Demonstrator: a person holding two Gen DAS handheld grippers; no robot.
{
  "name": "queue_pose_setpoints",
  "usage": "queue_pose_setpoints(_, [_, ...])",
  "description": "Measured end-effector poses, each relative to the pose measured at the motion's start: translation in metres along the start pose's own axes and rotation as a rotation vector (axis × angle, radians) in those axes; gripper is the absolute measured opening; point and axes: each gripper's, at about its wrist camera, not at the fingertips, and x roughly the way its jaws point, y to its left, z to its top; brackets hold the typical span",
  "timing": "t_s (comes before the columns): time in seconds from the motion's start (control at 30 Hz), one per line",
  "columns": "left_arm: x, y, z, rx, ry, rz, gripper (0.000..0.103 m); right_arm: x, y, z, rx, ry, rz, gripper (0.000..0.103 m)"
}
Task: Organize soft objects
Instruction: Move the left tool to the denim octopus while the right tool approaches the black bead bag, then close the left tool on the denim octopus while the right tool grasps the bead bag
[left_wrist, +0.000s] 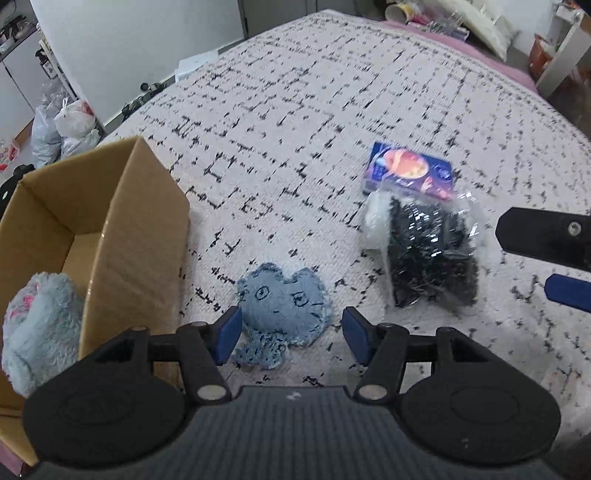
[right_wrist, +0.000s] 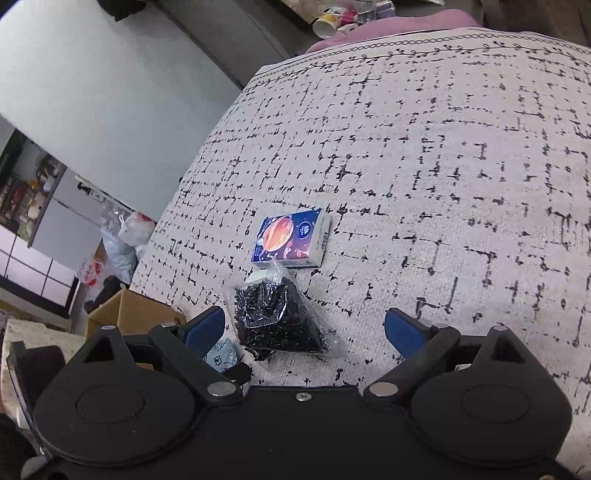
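Note:
A blue denim cat-shaped soft toy (left_wrist: 282, 308) lies on the patterned bedspread (left_wrist: 295, 129), between the fingers of my open left gripper (left_wrist: 291, 338). A clear bag of black fluffy material (left_wrist: 430, 254) lies to its right, and a blue tissue pack (left_wrist: 410, 171) lies beyond the bag. A cardboard box (left_wrist: 92, 236) at the left holds a pale blue plush (left_wrist: 37, 328). My right gripper (right_wrist: 304, 330) is open, and the bag (right_wrist: 275, 319) lies just ahead between its fingers. The tissue pack (right_wrist: 290, 240) lies beyond it. The right gripper also shows in the left wrist view (left_wrist: 554, 258).
The bed's far edge carries a pink sheet and clutter (right_wrist: 343, 18). White plastic bags (left_wrist: 62, 125) stand on the floor left of the bed. The box (right_wrist: 129, 314) shows at the bed's left edge in the right wrist view.

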Motion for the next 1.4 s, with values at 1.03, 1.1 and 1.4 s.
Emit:
queue_pose_setpoints(1.03, [-0.022,0.010,-0.002,-0.073,-0.046,-0.160,0.035,0.020,0.011,-0.004,-0.057,0.012,0.036,0.012])
queue_pose_setpoints(1.1, [-0.027,0.011,-0.003,-0.079,-0.053,-0.161,0.035,0.014,0.009,-0.005,-0.045,0.005,0.043,0.011])
queue_pose_setpoints(1.4, [-0.062,0.015,0.000,-0.082,-0.111,-0.169,0.035,-0.022,-0.011,-0.013,0.106,-0.036,0.136,0.010])
